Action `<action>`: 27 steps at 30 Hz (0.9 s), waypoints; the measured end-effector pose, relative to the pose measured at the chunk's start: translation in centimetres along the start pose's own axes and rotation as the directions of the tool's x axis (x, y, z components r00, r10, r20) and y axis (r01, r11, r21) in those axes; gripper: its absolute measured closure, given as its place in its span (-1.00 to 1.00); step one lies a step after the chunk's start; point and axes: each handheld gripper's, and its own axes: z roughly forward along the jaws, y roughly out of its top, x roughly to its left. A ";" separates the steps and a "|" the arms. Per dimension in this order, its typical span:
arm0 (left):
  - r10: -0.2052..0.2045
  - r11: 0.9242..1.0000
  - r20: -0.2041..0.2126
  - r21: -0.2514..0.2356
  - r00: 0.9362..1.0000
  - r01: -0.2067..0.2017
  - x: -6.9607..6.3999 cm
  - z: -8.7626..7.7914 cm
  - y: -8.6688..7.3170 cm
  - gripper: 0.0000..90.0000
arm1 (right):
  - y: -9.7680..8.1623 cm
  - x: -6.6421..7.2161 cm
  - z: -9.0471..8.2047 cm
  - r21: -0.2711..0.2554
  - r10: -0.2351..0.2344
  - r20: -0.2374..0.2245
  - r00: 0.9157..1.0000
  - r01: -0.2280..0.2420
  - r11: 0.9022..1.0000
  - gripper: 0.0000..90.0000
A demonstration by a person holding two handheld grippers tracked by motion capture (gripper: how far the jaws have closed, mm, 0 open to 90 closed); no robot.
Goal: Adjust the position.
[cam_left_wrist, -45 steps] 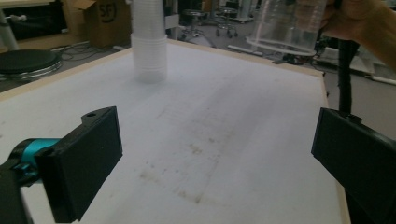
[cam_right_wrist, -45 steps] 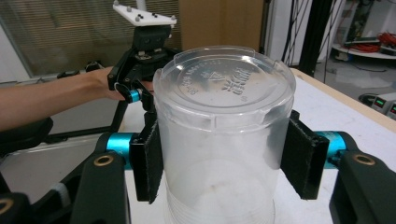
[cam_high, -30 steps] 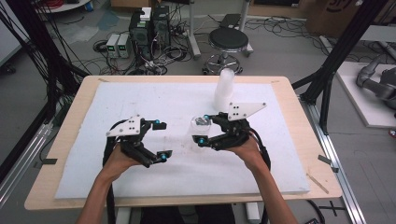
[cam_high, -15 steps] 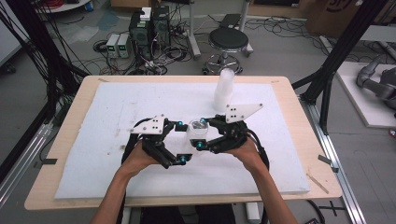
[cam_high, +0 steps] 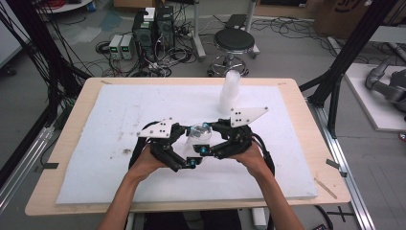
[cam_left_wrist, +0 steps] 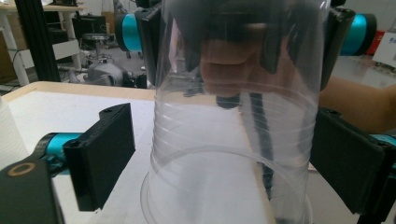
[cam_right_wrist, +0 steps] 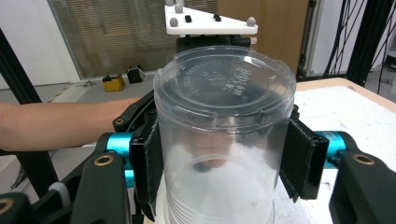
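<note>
A clear plastic cup [cam_high: 198,135] is held upside down just above the white mat, base up. My right gripper [cam_high: 208,139] is shut on it, and in the right gripper view its pads [cam_right_wrist: 147,163] press the cup [cam_right_wrist: 224,107] on both sides. My left gripper [cam_high: 188,145] faces it from the left with its jaws around the same cup [cam_left_wrist: 233,140]. Those jaws have just been closing. In the left gripper view the left pad [cam_left_wrist: 105,154] still stands apart from the cup wall.
A stack of white cups [cam_high: 229,93] stands upright on the white mat [cam_high: 110,124] behind the grippers. The mat covers a wooden table [cam_high: 316,139]. Beyond the table's far edge are a stool [cam_high: 234,42] and cabled boxes on the floor.
My left gripper has moved right across the mat to the cup and now has its jaws around it. The right gripper and the cup have stayed in place.
</note>
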 end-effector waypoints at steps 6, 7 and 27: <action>0.015 1.000 0.003 0.000 1.000 -0.015 -0.1 0.0 0.0 -0.65 | -0.1 0.0 0.1 -0.007 -0.002 -0.009 1.000 0.002 1.000 -0.13; 0.015 1.000 0.004 -0.001 1.000 -0.014 -0.2 0.0 0.0 -0.64 | -0.1 0.0 0.0 -0.007 0.002 -0.005 1.000 -0.002 1.000 -0.13; 0.005 1.000 0.002 -0.003 1.000 -0.005 -0.2 -0.1 -0.5 -0.34 | -0.4 -0.4 0.0 -0.023 0.018 -0.019 1.000 -0.018 1.000 -0.12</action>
